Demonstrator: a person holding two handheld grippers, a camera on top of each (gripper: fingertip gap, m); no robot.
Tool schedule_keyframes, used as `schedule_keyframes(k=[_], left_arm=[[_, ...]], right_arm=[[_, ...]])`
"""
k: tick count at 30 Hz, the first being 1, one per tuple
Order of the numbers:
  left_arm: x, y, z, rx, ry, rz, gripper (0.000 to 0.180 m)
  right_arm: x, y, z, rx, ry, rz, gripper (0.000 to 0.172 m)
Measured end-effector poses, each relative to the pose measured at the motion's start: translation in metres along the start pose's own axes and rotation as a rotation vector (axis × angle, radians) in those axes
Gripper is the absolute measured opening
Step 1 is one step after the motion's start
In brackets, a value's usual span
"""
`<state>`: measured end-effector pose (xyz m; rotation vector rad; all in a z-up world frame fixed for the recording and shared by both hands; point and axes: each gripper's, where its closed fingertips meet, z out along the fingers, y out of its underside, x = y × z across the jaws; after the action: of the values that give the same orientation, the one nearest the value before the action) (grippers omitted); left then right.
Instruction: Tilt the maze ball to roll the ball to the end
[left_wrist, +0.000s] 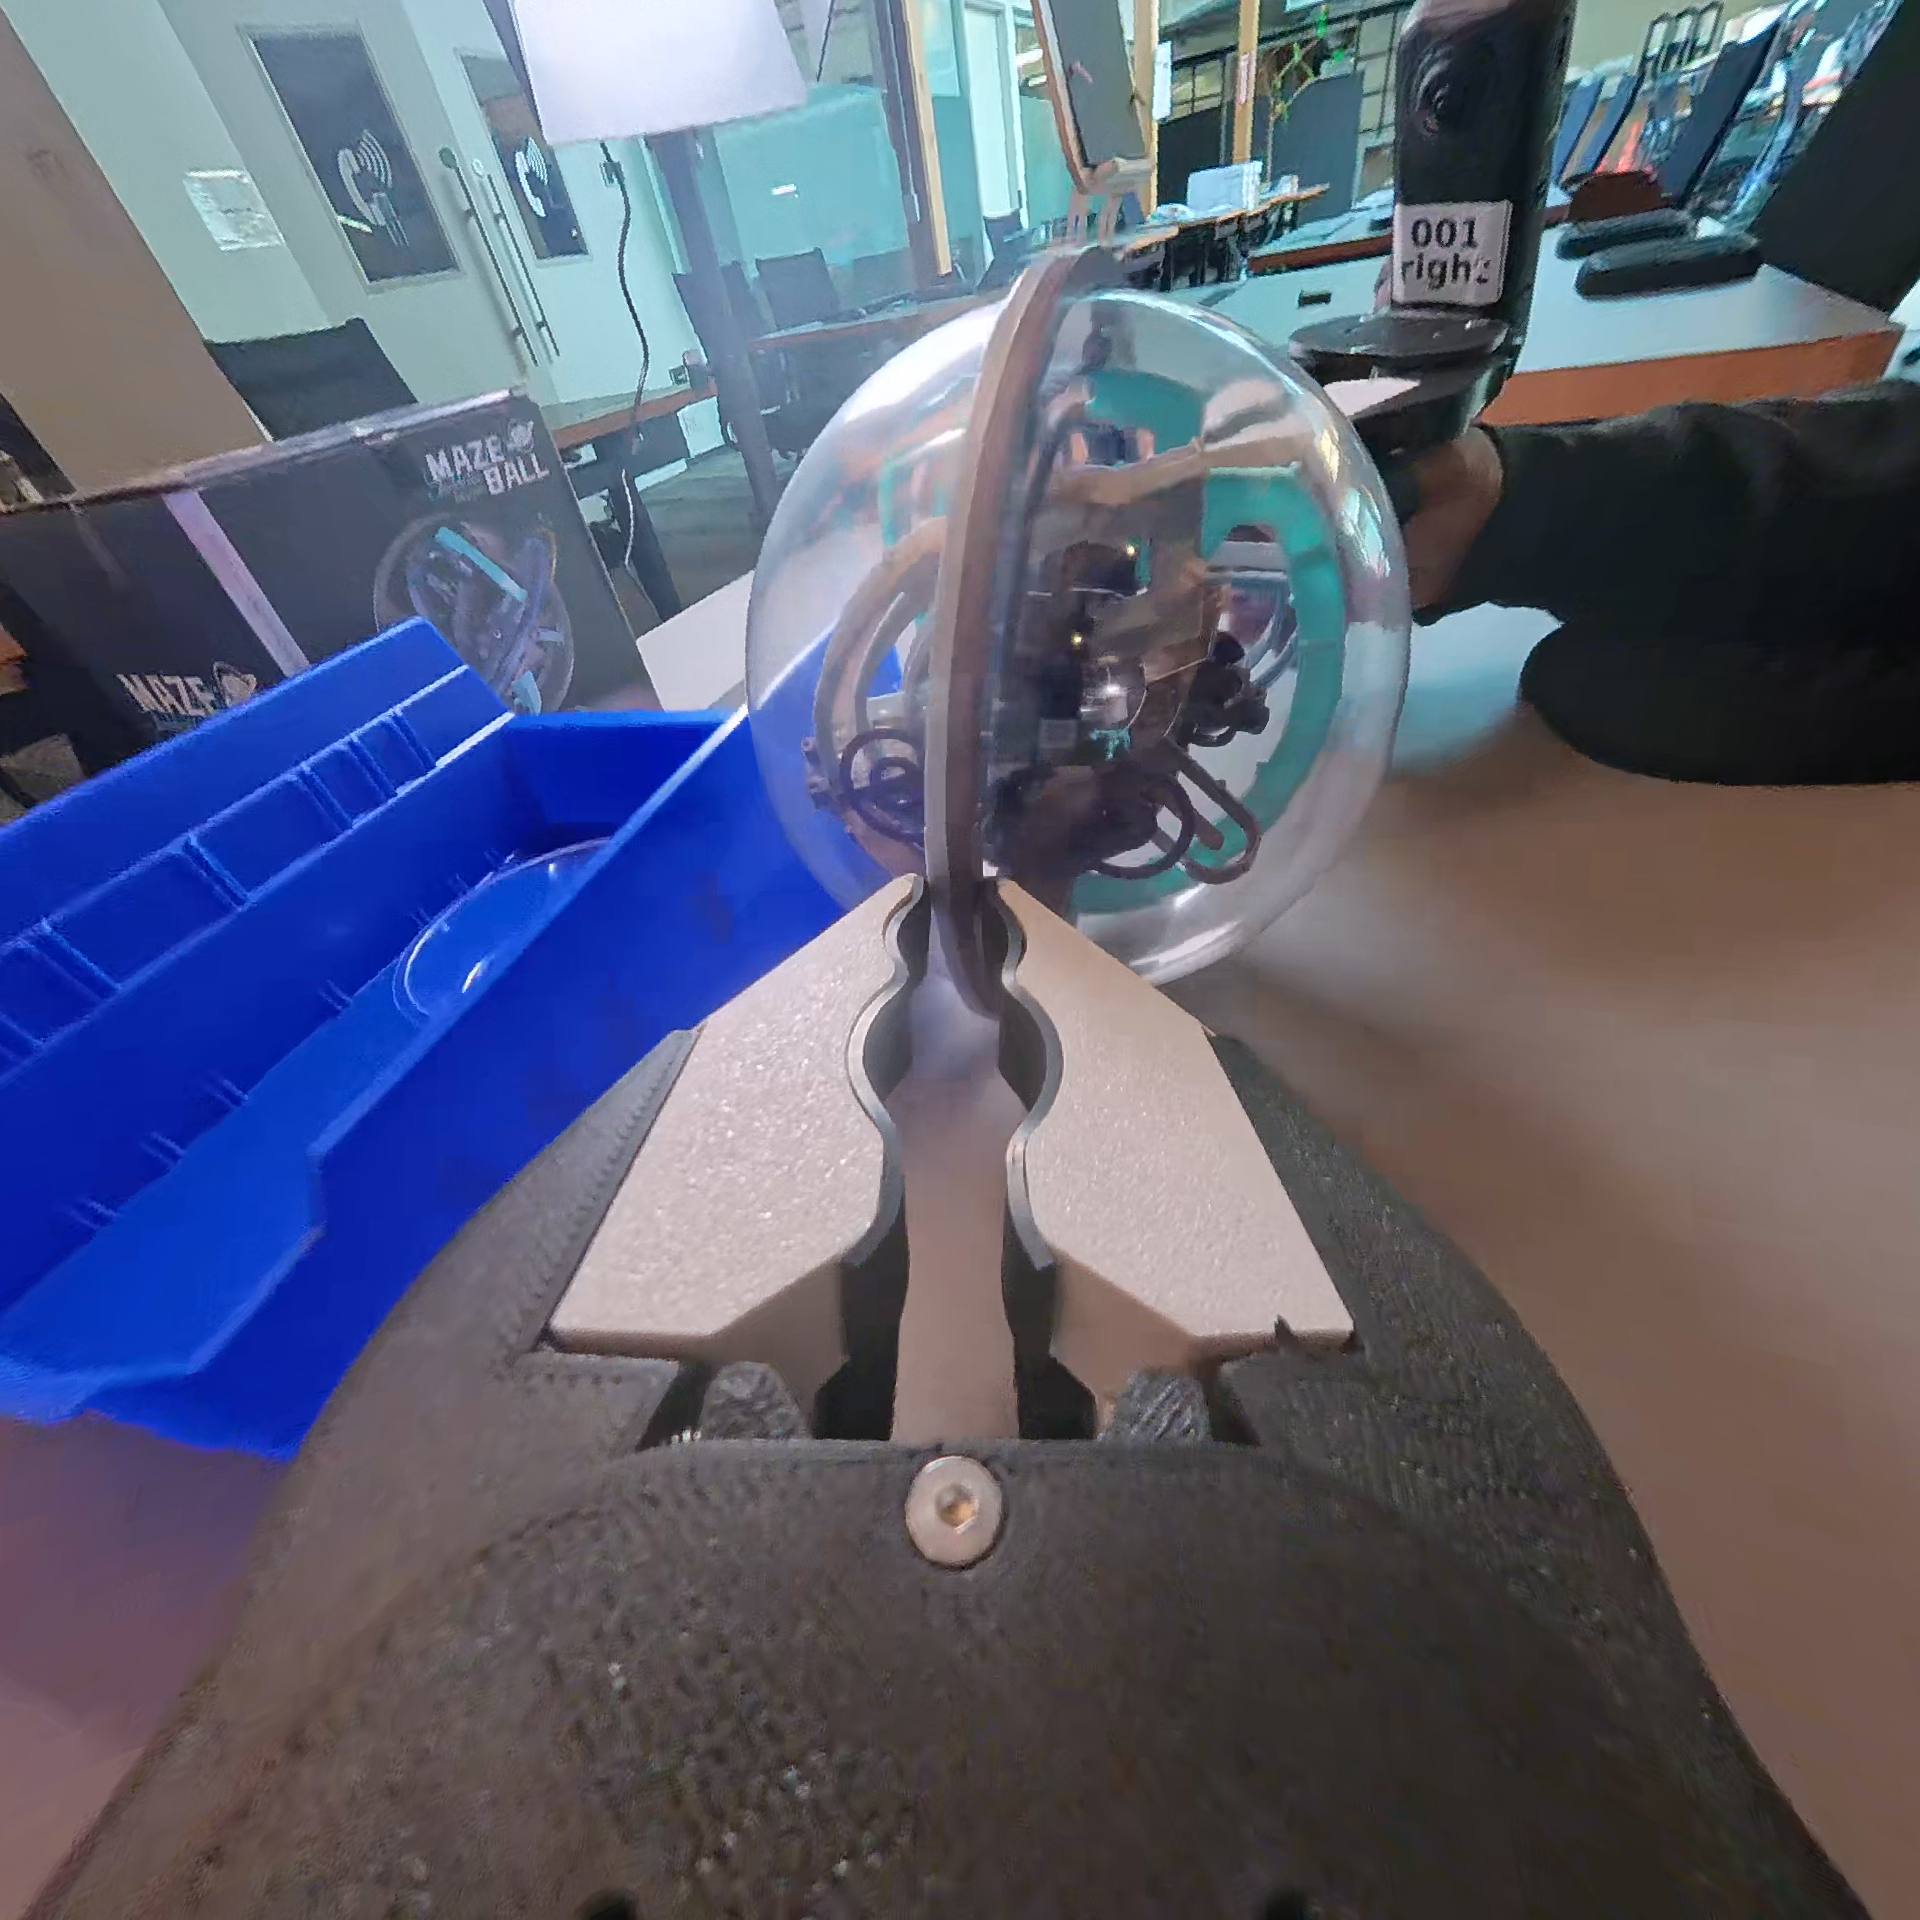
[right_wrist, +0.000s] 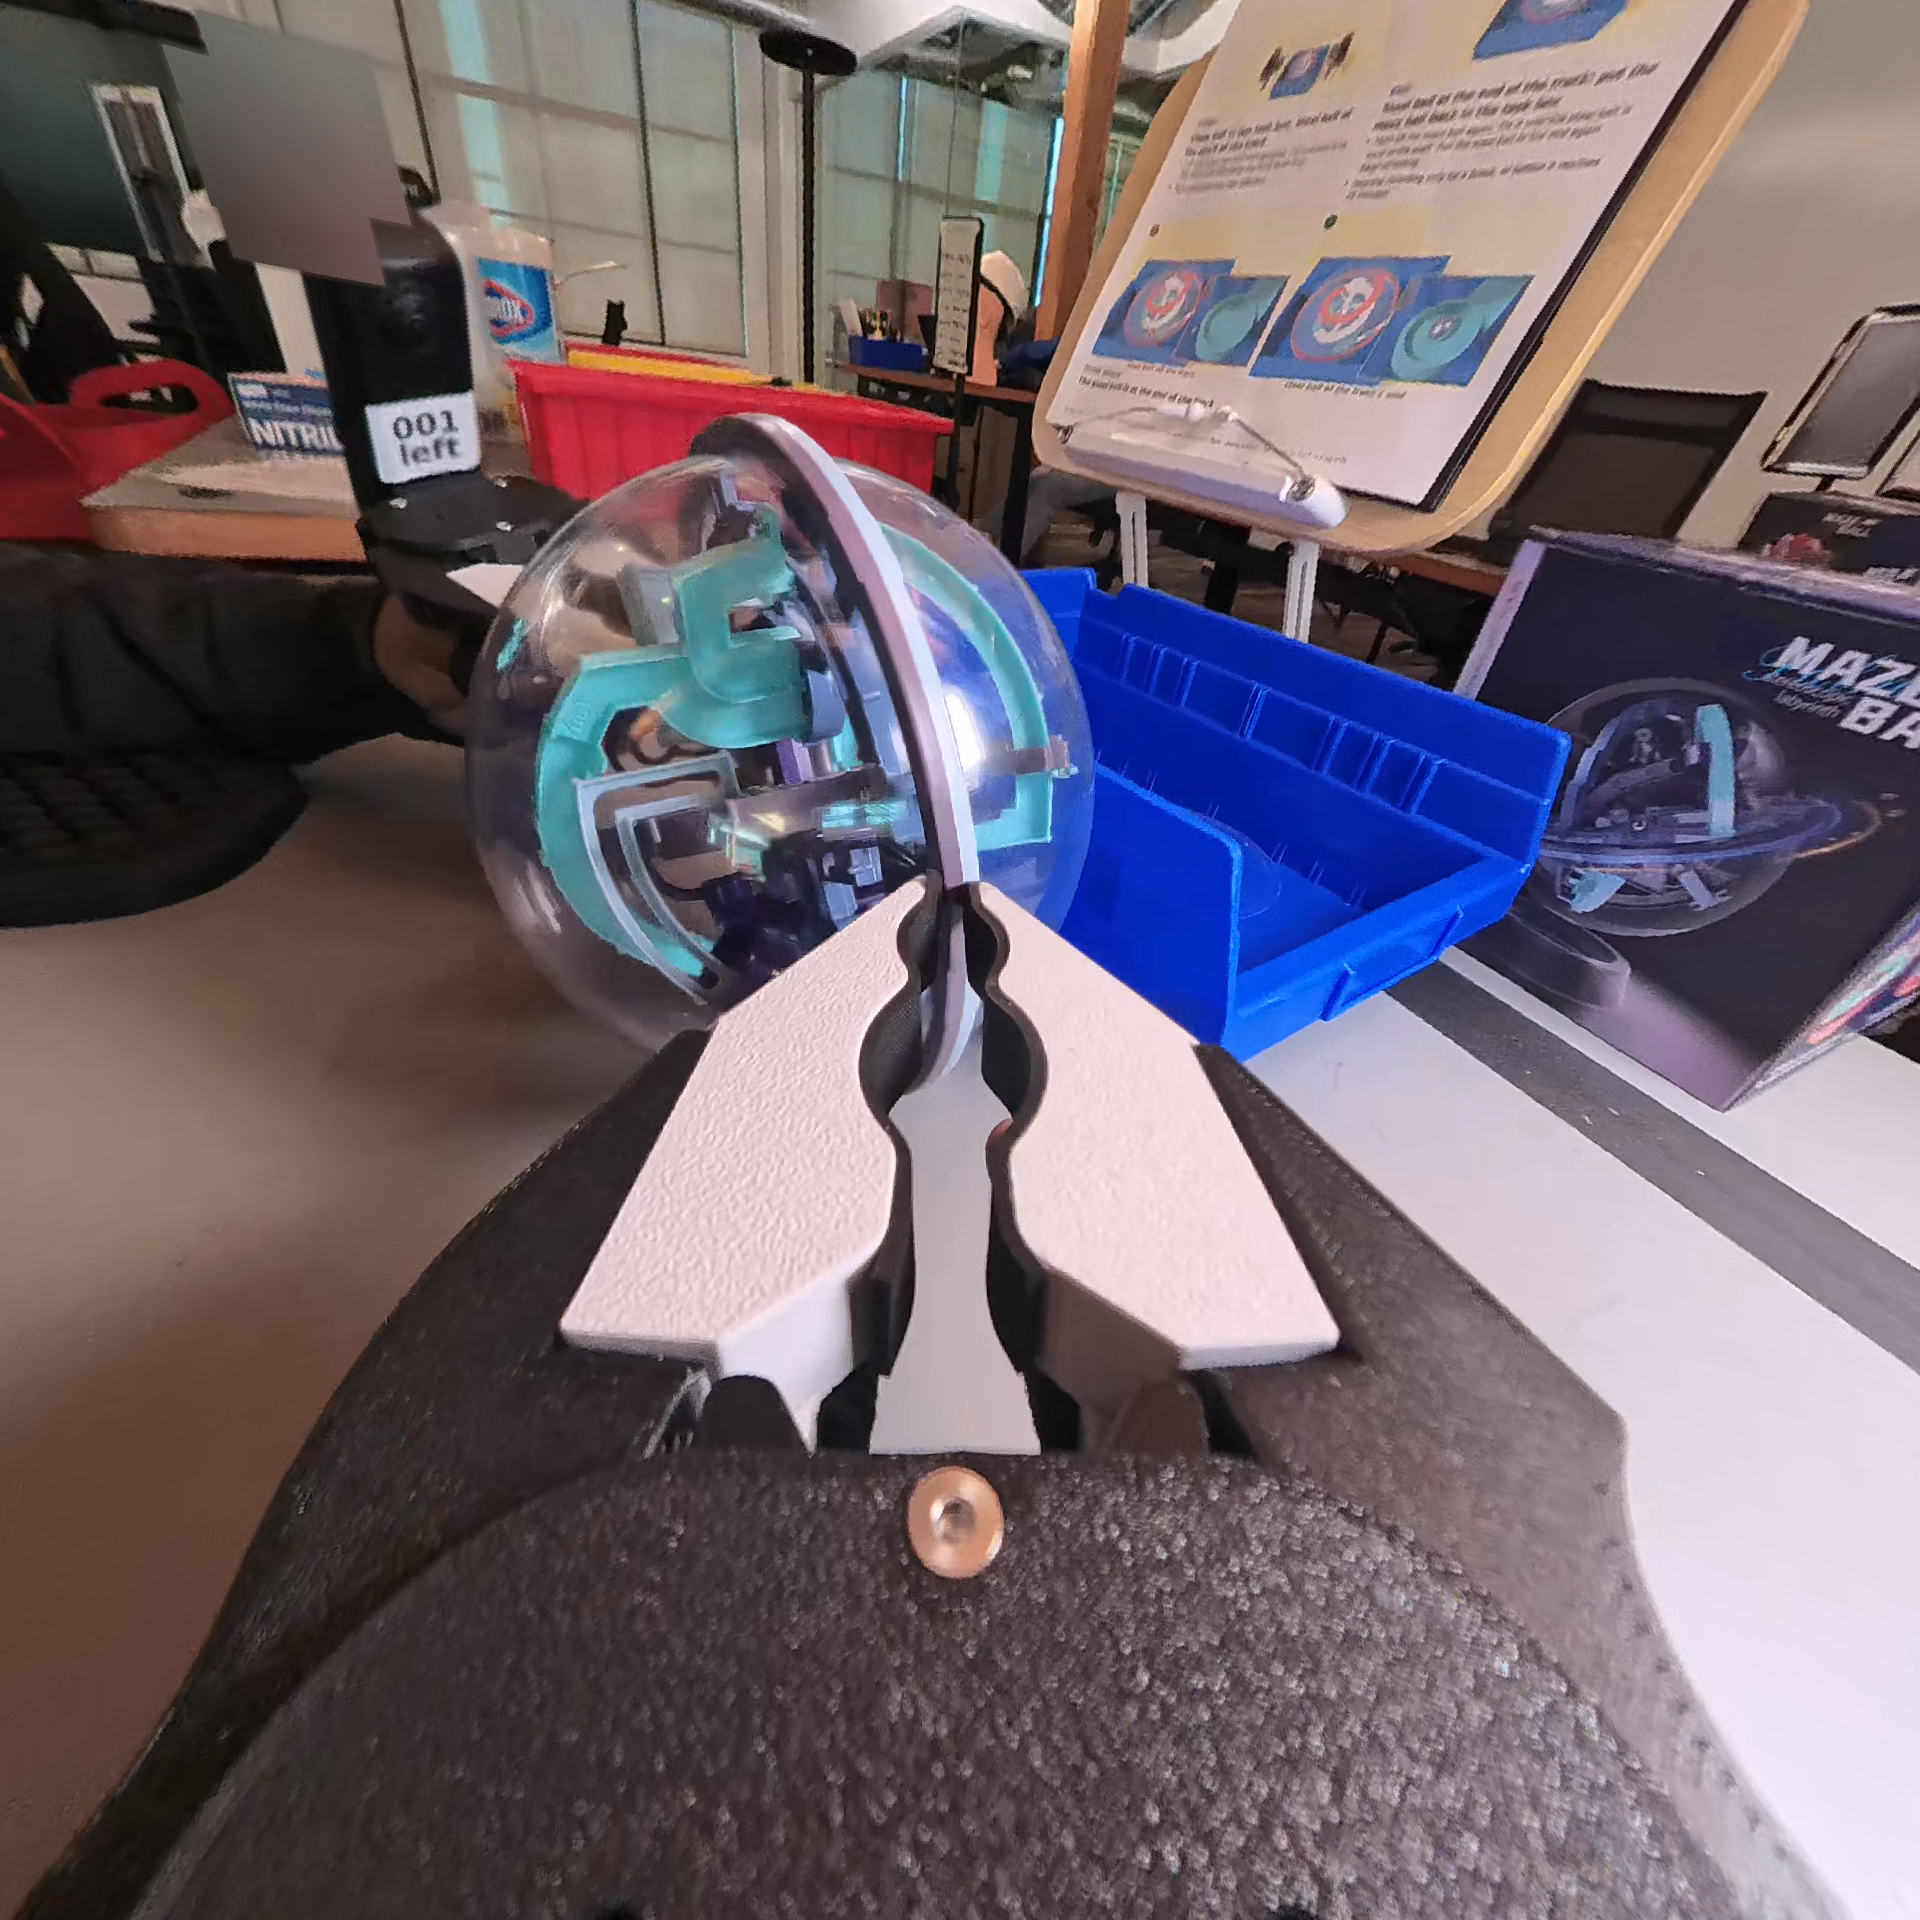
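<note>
Clear maze ball (left_wrist: 1081, 634) (grey rim pinched) sits between both tongs.

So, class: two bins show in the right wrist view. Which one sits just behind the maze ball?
The blue bin, right behind the maze ball; the red bin sits farther back on another table.

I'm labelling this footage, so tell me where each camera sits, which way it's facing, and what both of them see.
Left wrist view: on the left gripper, facing along its fingers at the maze ball; the right gripper and a dark sleeve show beyond.
Right wrist view: on the right gripper, facing the opposite way; the left gripper shows beyond.
Shared: the ball's rim, clamped from both sides, the blue bin and the maze ball box.
</note>
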<state>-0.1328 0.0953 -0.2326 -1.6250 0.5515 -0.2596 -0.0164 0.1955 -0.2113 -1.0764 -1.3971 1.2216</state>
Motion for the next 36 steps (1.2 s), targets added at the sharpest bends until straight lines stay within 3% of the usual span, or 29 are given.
schedule_keyframes(k=[12,24,28,31,36], left_arm=[[0.006,-0.072,0.001,0.194,0.056,0.016,0.007],[-0.021,-0.204,-0.019,0.400,0.019,0.098,0.007],[-0.031,-0.248,-0.041,0.522,-0.001,0.067,0.007],[-0.034,-0.257,-0.057,0.591,-0.025,0.045,0.007],[-0.036,-0.253,-0.063,0.581,-0.044,0.075,0.006]], right_arm=[[0.011,-0.037,-0.017,0.065,0.056,0.011,0.000],[0.030,-0.163,-0.015,0.125,0.066,-0.119,0.000],[0.025,-0.182,0.005,0.070,0.026,-0.172,0.000],[0.014,-0.184,0.018,0.122,-0.006,-0.188,0.000],[0.011,-0.186,0.023,0.212,-0.048,-0.135,0.000]])
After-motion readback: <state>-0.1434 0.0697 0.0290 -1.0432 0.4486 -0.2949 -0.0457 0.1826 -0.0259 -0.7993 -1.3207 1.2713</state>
